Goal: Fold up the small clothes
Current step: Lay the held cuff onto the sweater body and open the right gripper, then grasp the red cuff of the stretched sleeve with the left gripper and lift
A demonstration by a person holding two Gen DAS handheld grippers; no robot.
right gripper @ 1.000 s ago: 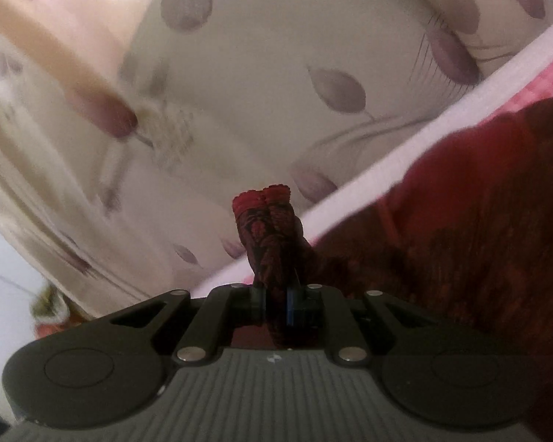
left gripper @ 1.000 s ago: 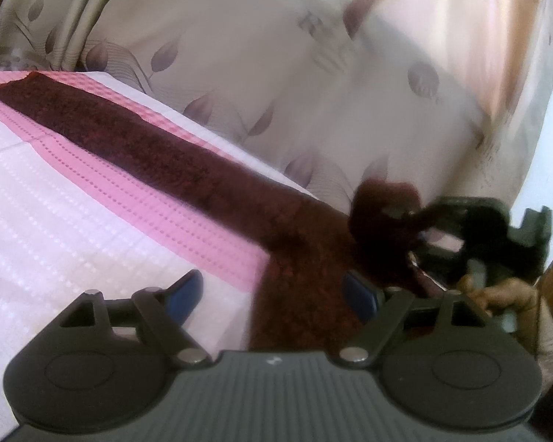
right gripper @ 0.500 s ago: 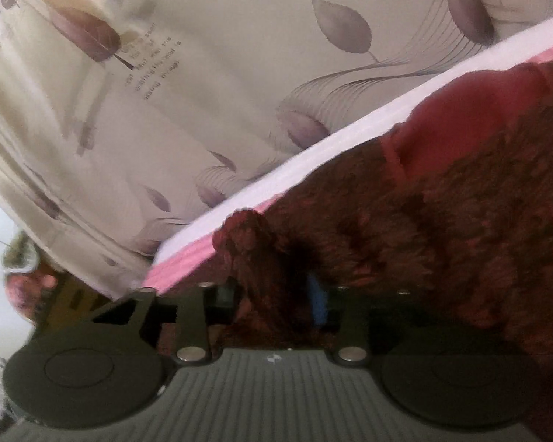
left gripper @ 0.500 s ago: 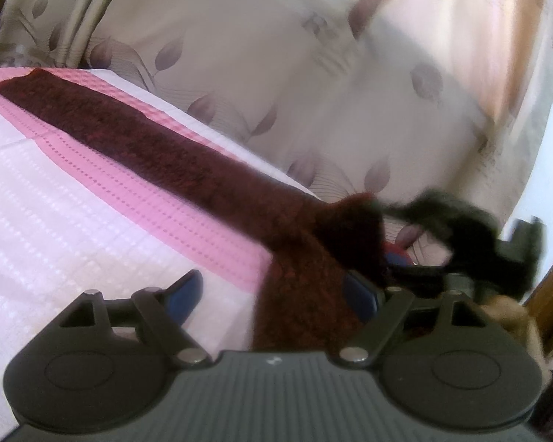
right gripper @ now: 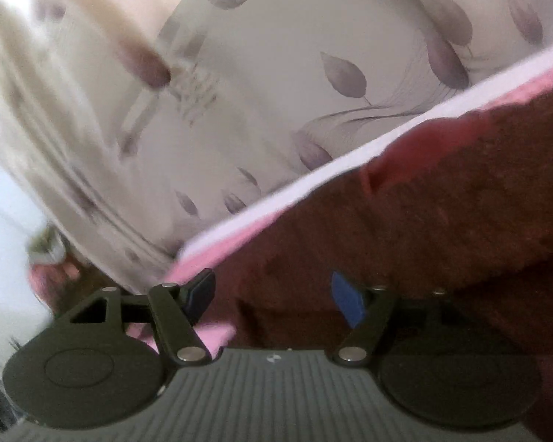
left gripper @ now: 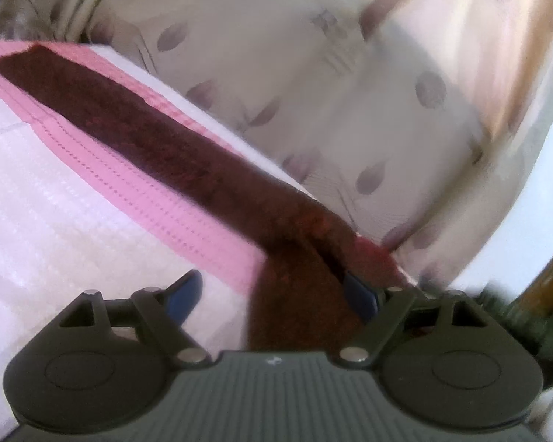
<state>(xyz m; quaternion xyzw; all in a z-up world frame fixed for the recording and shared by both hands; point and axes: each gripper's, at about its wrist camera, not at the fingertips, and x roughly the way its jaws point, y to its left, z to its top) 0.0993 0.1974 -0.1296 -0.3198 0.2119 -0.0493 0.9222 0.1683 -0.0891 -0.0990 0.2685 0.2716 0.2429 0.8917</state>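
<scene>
Scarf (left gripper: 136,125): a long dark red woolly strip, lying flat on the bed. In the left wrist view it runs from about 10 o'clock down to 5 o'clock, where its near end is doubled over in a thick fold (left gripper: 306,294).
Bed cover (left gripper: 73,221): pale pink quilted cloth with a brighter pink band (left gripper: 173,213) under the scarf; the scarf lies along this band near the bed's far edge.
Left claw (left gripper: 272,294): wide apart, low over the bed. The folded end of the scarf sits between the blue fingertips (left gripper: 186,294), close against the one at 3 o'clock and clear of the one at 9 o'clock; the pads do not press it.
Right claw (right gripper: 272,298): its jaws have just been opening and now stand wide. The dark red scarf (right gripper: 442,228) lies between and beyond the fingertips (right gripper: 344,300), loose on the pink cover (right gripper: 217,331), not pinched.
Scarf in the right wrist view: fills the frame from 2 o'clock to 5 o'clock, with a brighter red patch (right gripper: 405,154) near its upper edge at 1 o'clock.
Curtain (right gripper: 276,73): cream cloth with purple-grey leaves, hanging behind the bed's far edge, at 12 o'clock in both views; partly blurred.
Wooden post (left gripper: 549,269): brown, at 3 o'clock in the left wrist view, beside the bed; blurred.
</scene>
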